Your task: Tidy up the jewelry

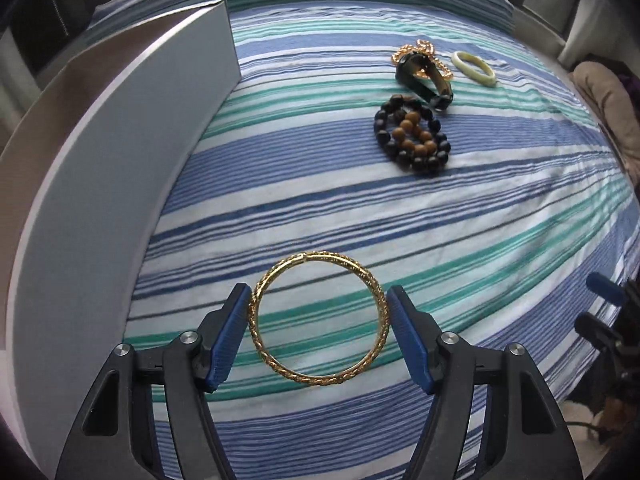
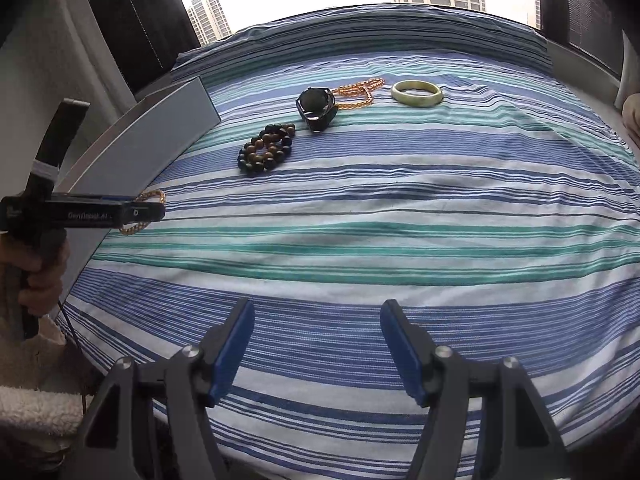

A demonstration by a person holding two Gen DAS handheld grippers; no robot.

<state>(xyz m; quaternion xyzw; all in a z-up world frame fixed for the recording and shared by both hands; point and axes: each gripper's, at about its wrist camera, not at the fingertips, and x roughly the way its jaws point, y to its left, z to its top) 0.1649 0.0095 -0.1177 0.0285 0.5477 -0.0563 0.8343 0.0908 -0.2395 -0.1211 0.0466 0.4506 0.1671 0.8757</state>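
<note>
My left gripper (image 1: 319, 336) is shut on a gold twisted bangle (image 1: 280, 366), its blue pads touching the bangle's two sides, above the striped bedspread beside a grey box (image 1: 120, 184). It also shows in the right wrist view (image 2: 138, 212), holding the bangle (image 2: 154, 197) next to the box (image 2: 160, 136). My right gripper (image 2: 317, 354) is open and empty over the near bed. Further off lie a dark and brown bead bracelet (image 1: 412, 138) (image 2: 266, 152), a black watch (image 1: 424, 80) (image 2: 318, 108), an amber bead chain (image 1: 424, 50) (image 2: 360, 90) and a pale green bangle (image 1: 476, 68) (image 2: 417, 93).
The striped bedspread (image 2: 400, 220) covers the whole surface. The grey box's tall wall runs along the left side. A window with dark frames is behind the bed, and a beige cushion (image 1: 604, 104) lies at the right edge.
</note>
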